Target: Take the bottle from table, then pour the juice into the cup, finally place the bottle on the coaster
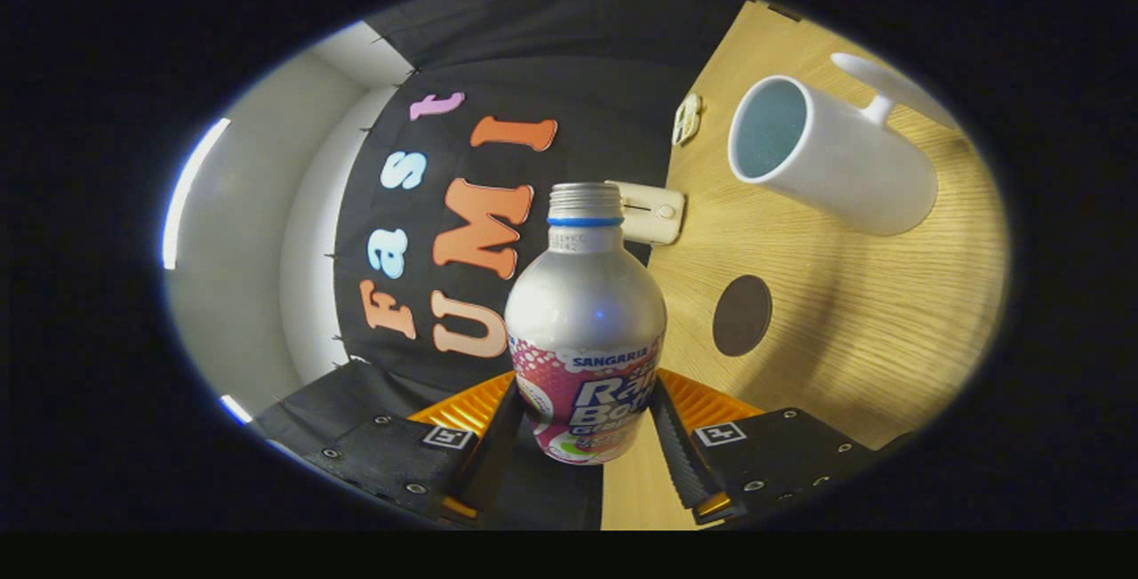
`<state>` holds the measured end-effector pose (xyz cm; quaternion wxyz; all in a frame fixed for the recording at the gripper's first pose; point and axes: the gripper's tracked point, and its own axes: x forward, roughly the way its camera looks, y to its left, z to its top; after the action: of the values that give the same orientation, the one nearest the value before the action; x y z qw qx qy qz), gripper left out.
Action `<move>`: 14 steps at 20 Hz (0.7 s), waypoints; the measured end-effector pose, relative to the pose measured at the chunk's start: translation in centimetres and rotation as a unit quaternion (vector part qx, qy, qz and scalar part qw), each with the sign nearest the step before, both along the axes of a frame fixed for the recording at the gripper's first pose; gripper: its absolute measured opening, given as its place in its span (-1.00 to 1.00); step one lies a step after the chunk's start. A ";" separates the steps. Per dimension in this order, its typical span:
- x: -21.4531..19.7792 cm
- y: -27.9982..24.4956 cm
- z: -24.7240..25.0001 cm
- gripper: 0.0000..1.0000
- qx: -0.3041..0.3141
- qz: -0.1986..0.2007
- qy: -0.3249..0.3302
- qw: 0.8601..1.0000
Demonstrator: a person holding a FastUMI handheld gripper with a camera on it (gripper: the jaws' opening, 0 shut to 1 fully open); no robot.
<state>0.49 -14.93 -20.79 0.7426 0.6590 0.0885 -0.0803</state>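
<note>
While the fingers [582, 437] clamp the bottle [585, 330], the cup [831, 156] lies beyond.

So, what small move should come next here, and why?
Probably carry the bottle toward the cup and bring its neck over the rim. The gripper is shut on the bottle, the view is tilted, but the open mouth is not over the cup.
</note>
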 end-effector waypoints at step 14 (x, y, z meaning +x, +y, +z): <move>0.2 -2.7 0.3 0.50 0.127 -0.074 -0.009 0.989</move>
<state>0.70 -17.62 -20.50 0.6455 0.7536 0.0421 -0.1169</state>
